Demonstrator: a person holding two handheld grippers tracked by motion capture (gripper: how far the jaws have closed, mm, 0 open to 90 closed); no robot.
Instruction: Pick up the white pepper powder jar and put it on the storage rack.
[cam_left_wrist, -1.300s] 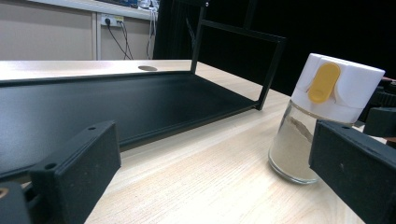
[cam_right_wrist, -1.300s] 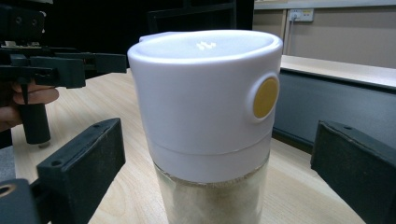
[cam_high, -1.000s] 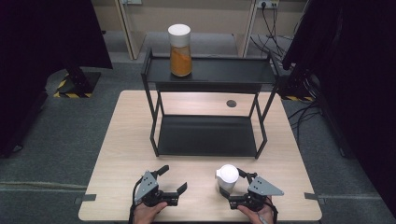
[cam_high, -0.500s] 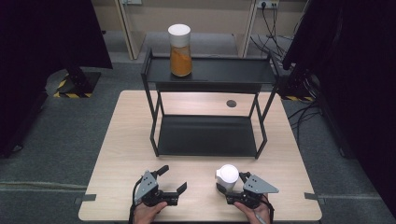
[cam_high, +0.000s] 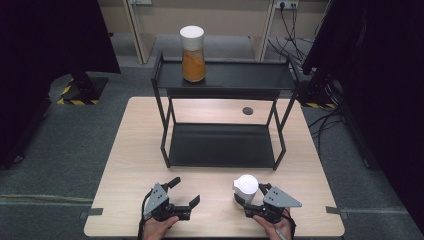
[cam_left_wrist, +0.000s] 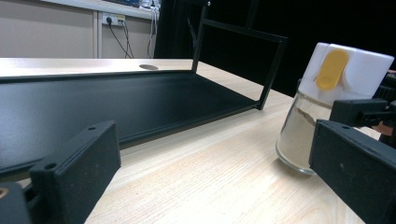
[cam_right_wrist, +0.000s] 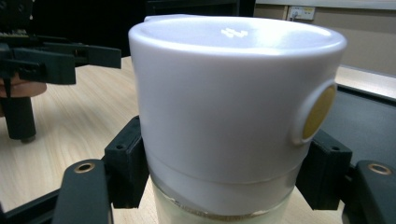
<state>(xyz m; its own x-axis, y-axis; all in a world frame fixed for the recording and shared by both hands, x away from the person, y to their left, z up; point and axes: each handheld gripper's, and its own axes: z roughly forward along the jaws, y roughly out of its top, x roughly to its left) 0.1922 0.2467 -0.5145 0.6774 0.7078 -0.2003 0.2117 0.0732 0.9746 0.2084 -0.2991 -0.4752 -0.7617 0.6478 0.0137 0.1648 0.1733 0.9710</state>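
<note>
Glass jar with white cap bearing yellow round button, pale powder inside; upright on desk near front edge, right of centre, just in front of black rack's lower shelf; cap closed.

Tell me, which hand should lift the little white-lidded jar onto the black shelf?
The right. The right gripper already has its fingers on both sides of the jar, apparently gripping it. The left gripper sits open, holding nothing, farther from it.

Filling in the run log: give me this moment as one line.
right tool: shut on white-capped jar, on table | left tool: open, holding nothing | orange jar: top shelf of rack
</note>
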